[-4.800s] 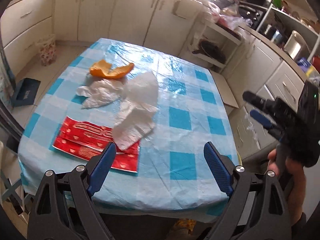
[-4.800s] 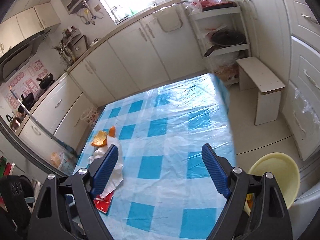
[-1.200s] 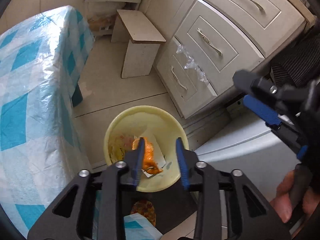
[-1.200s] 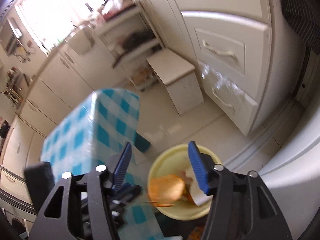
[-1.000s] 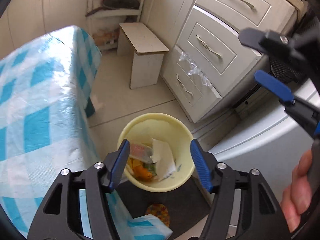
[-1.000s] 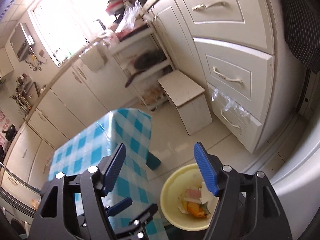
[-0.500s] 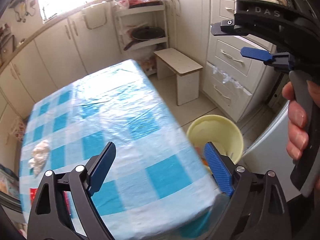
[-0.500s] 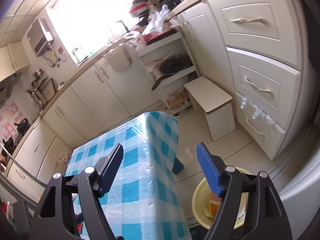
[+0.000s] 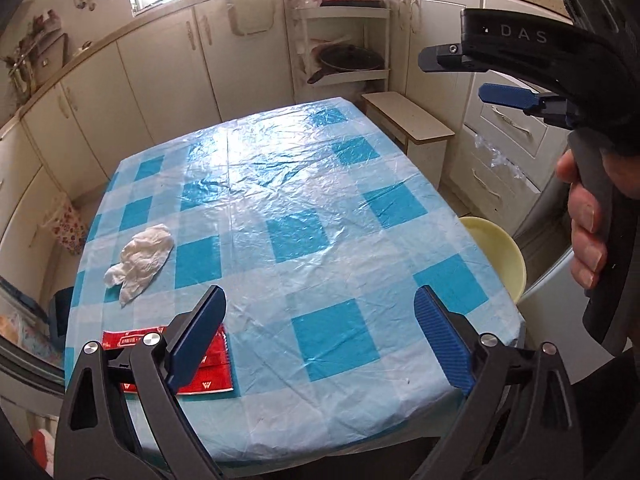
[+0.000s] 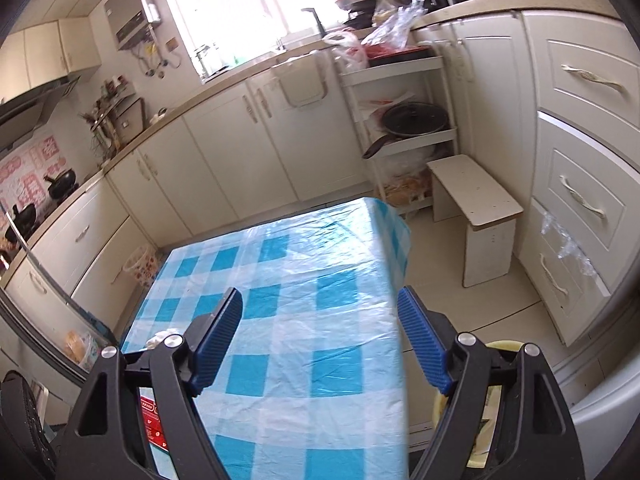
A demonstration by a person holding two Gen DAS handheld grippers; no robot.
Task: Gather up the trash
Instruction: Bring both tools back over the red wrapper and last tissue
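Both grippers, left gripper (image 9: 320, 336) and right gripper (image 10: 320, 340), have just been opening and are carrying nothing; next, probably the crumpled tissue (image 9: 140, 262), with the red wrapper (image 9: 212, 364) lying nearby on the table (image 9: 304, 184), bin (image 9: 500, 256) beside it

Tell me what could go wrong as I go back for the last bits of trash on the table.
The red wrapper lies flat on the plastic tablecloth; pads may slide over it or pinch the cloth instead. The crumpled tissue is light and could slip out on the carry. The yellow bin sits half hidden past the table edge, so a drop could miss. Both the left gripper and right gripper are open and empty.
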